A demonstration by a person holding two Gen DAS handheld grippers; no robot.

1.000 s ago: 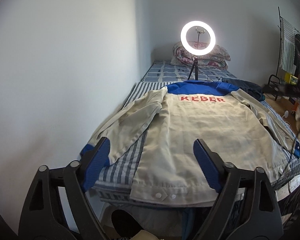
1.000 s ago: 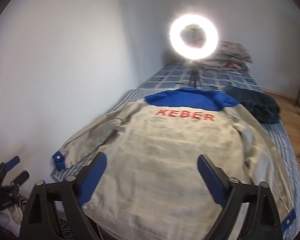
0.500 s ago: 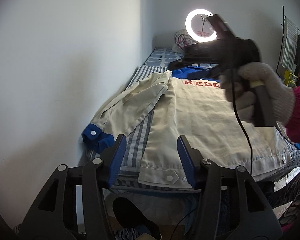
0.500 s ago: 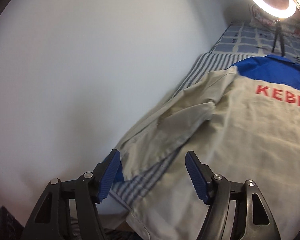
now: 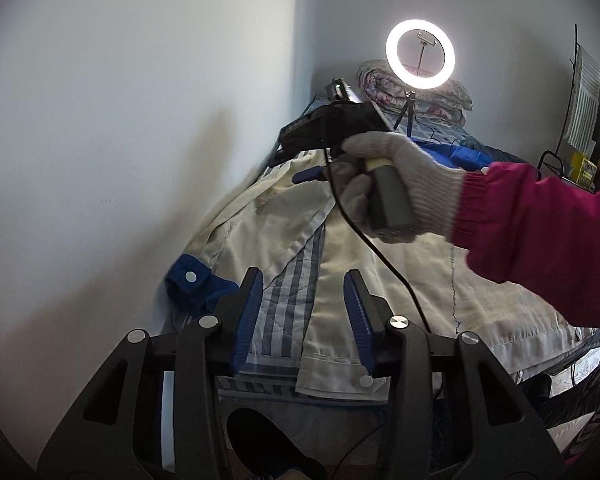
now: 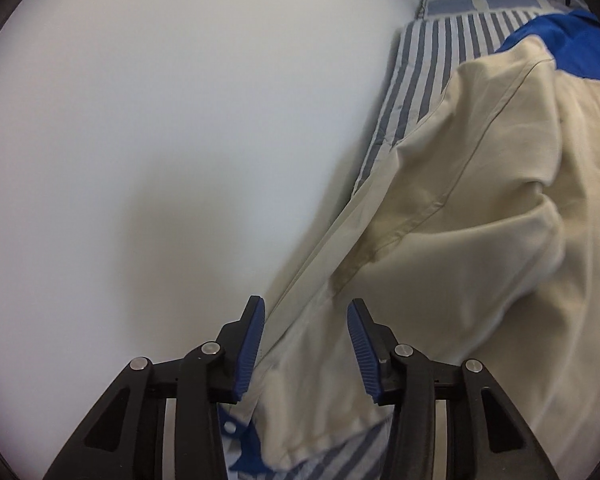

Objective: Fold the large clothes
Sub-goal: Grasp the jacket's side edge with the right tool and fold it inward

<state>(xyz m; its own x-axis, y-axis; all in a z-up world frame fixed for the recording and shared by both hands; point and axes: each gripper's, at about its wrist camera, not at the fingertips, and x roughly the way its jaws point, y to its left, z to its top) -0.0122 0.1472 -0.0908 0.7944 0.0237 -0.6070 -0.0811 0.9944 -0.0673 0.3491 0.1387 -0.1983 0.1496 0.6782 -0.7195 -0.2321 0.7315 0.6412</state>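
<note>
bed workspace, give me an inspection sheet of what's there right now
surface: bed with striped sheet against a white wall.
job's things: beige jacket spread back-up; its sleeve lies along the wall side, blue cuff near the bed's corner.
clutter: folded quilt at the far end; a dark garment beside the jacket.
grippers: left gripper over the jacket's hem corner, jaws have just been closing, pads not seen pressing cloth. right gripper in a gloved hand, above the sleeve, jaws likewise closing, apart.
cables: black cable hanging from the right gripper.
surroundings: lit ring light on a tripod; drying rack at right.
</note>
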